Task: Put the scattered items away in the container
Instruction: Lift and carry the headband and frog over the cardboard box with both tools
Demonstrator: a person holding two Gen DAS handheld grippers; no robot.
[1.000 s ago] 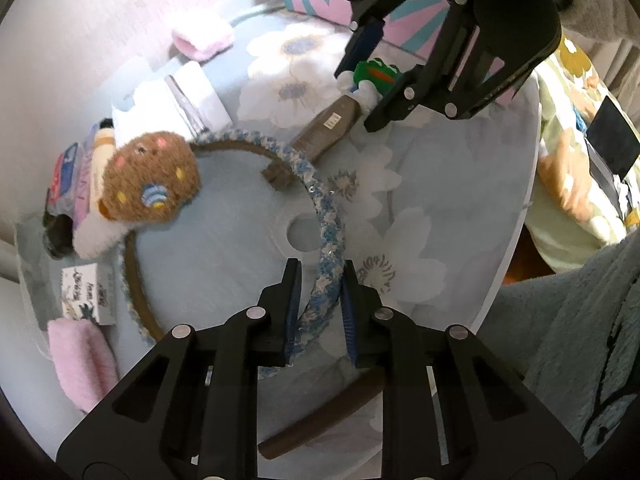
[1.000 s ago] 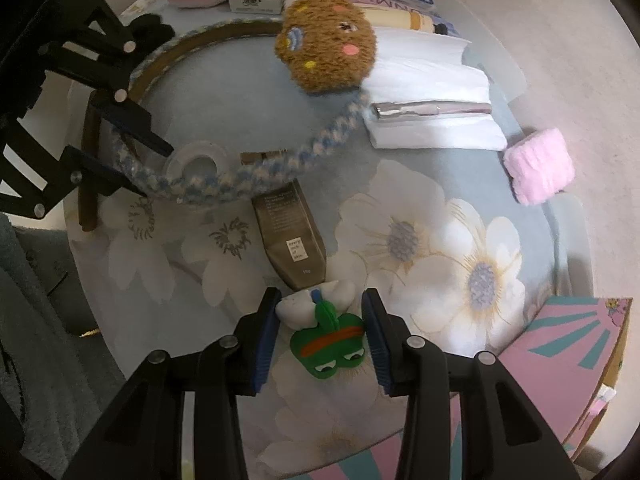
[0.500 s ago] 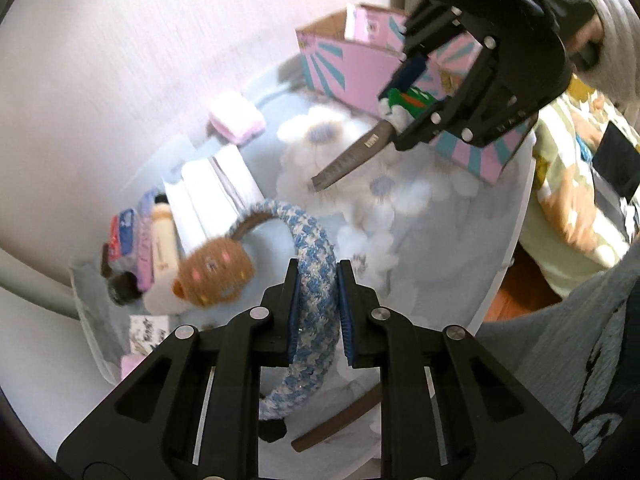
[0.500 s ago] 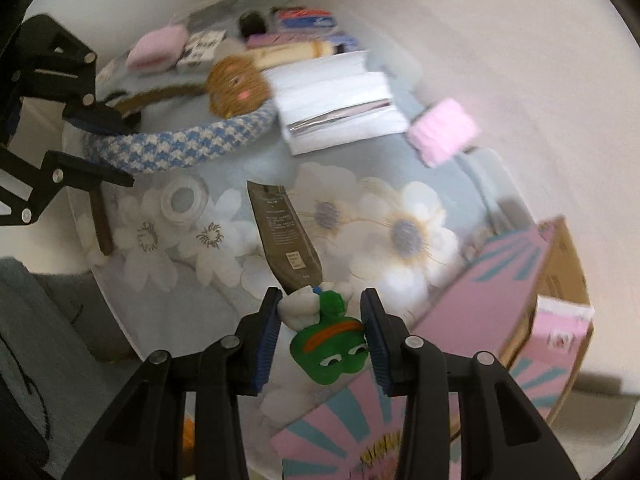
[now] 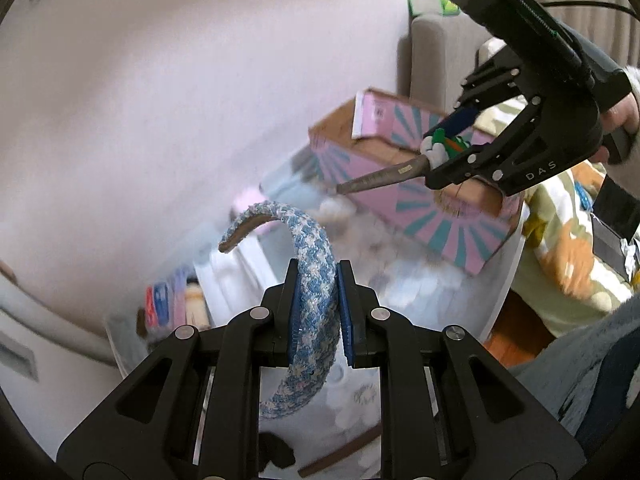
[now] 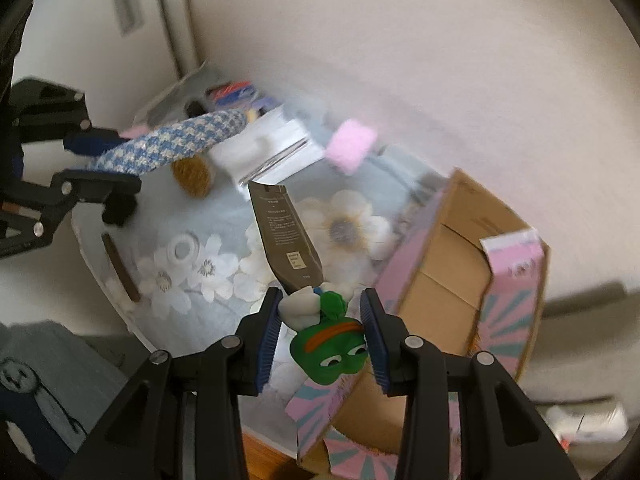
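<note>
Left wrist view: left gripper [image 5: 318, 314] clamped tight on one blue-white headband [image 5: 308, 280], lifted off the table. Right gripper [image 6: 320, 344] pinches one frog-capped brown tube [image 6: 286, 236], jaws partly closed, beside one open pink cardboard box [image 6: 456, 280].

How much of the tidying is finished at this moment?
Done: nothing visibly in the pink cardboard box yet. In hand: left gripper grips the blue-white woven headband; right gripper grips the brown tube with green frog cap. Left: pink sponge, brown plush ball.
</note>
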